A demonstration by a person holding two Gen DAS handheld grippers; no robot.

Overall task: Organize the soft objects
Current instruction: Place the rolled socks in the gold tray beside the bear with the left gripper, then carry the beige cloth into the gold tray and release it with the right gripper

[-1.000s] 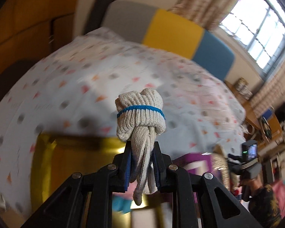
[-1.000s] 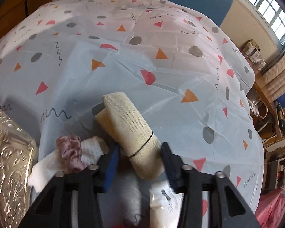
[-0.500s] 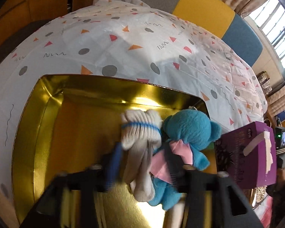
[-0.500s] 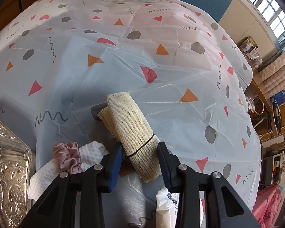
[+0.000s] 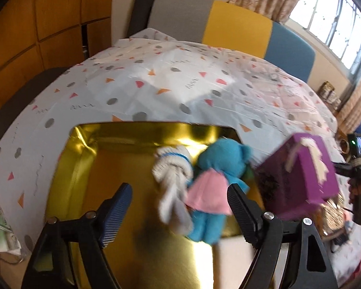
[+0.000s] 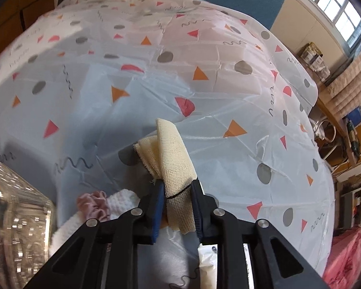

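**Desk:** While the left gripper (image 5: pixel 179 204) stands over the gold box (image 5: pixel 84 159), what goes in the caption?

**Photographer:** Its jaws have just been opening and now stand wide, with nothing pressed between the pads. The knotted white glove bundle (image 5: pixel 173 180), banded in blue, lies inside the box toward its far wall, touching the blue plush bear (image 5: pixel 216 187) in its pink dress. A purple tissue box (image 5: pixel 298 171) stands just outside the box's right edge.

**Desk:** And the other hand?

**Photographer:** The right gripper (image 6: pixel 178 207) has just been closing, and its pads now pinch the cream gauze roll (image 6: pixel 173 159) at its black band, near the front edge of the patterned tablecloth (image 6: pixel 204 48). A pink scrunchie (image 6: pixel 93 203) sits on a white knit cloth (image 6: pixel 118 204) just left of it.

**Desk:** Advice for the step?

**Photographer:** Judging by the scene, the left should draw straight back without snagging the glove bundle's loose tail or nudging the bear. The right should lift the roll by its banded middle, so the free end doesn't unwind, then carry it to the open floor at the box's left side.
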